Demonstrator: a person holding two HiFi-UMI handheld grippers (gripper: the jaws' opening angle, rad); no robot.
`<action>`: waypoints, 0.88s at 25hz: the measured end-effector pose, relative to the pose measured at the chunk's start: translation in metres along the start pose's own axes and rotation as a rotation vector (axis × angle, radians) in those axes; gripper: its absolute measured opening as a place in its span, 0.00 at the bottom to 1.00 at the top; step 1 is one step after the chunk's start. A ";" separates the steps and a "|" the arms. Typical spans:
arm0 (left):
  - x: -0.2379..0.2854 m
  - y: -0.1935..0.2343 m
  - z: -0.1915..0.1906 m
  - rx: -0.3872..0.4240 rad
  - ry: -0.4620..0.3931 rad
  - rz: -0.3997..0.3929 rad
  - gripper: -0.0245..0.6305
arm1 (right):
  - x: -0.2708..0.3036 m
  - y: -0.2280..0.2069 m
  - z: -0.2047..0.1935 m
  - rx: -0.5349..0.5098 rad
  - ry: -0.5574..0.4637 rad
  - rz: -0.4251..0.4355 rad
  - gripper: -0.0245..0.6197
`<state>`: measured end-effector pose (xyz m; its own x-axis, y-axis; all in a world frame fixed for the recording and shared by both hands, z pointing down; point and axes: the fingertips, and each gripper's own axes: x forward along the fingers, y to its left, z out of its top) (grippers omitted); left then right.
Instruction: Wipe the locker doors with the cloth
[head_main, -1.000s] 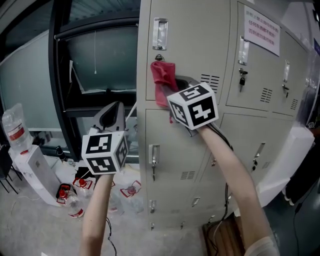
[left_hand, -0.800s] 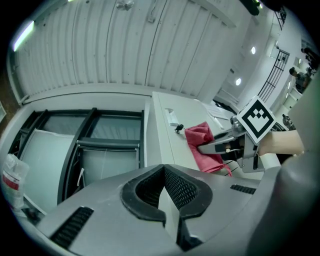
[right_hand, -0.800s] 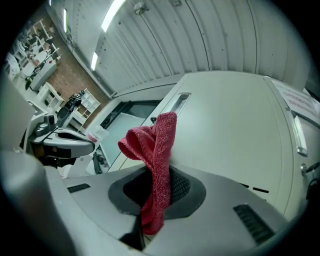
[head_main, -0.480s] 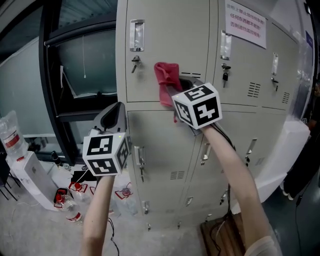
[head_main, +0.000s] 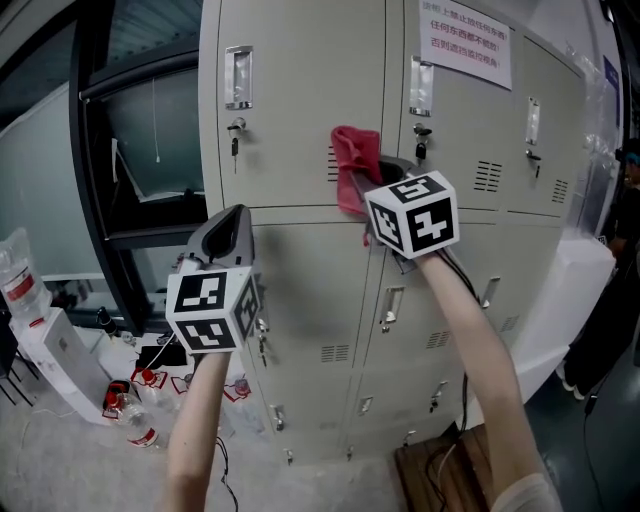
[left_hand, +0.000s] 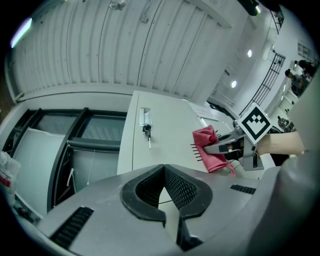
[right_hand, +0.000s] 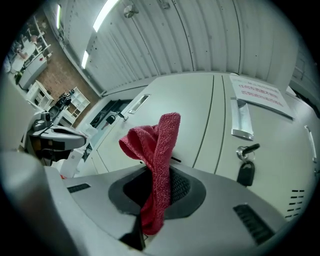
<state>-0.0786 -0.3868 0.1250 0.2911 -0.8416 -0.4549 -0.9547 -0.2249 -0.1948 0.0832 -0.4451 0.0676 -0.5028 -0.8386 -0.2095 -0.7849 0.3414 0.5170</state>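
Grey locker doors (head_main: 290, 110) beside a window (head_main: 150, 140); red cloth (head_main: 350, 160) pinched in right gripper (head_main: 378, 178) against them; left gripper (head_main: 230, 222) closed, empty

Matt beige painted sheet metal on the locker doors (head_main: 300, 120), smooth, with a faint sheen. Bright, glossy metal for the handle plates (head_main: 238, 77) on those doors. Matt white paper for the notice (head_main: 463, 42) at the lockers' top right. Rough, looped terry in the red cloth (head_main: 352, 165) against an upper door. Matt grey plastic on the right gripper (right_hand: 155, 195) and left gripper (left_hand: 167, 192), with black ribbed, rubbery-looking pads (left_hand: 182, 187). Probably bare wood in the board (head_main: 440, 478) at the lockers' foot. Clear glossy plastic in the bottle (head_main: 22, 265) left of the lockers.
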 end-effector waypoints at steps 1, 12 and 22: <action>0.002 -0.004 0.001 -0.001 -0.002 -0.001 0.06 | -0.003 -0.006 -0.002 -0.001 0.003 -0.006 0.08; 0.014 -0.044 0.003 0.002 -0.002 -0.033 0.06 | -0.029 -0.048 -0.022 0.006 0.019 -0.060 0.08; 0.009 -0.045 0.013 0.013 -0.006 -0.038 0.06 | -0.035 -0.046 -0.013 0.028 0.009 -0.080 0.08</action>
<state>-0.0322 -0.3775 0.1180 0.3273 -0.8298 -0.4520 -0.9421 -0.2498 -0.2236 0.1415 -0.4365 0.0619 -0.4347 -0.8674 -0.2423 -0.8326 0.2845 0.4753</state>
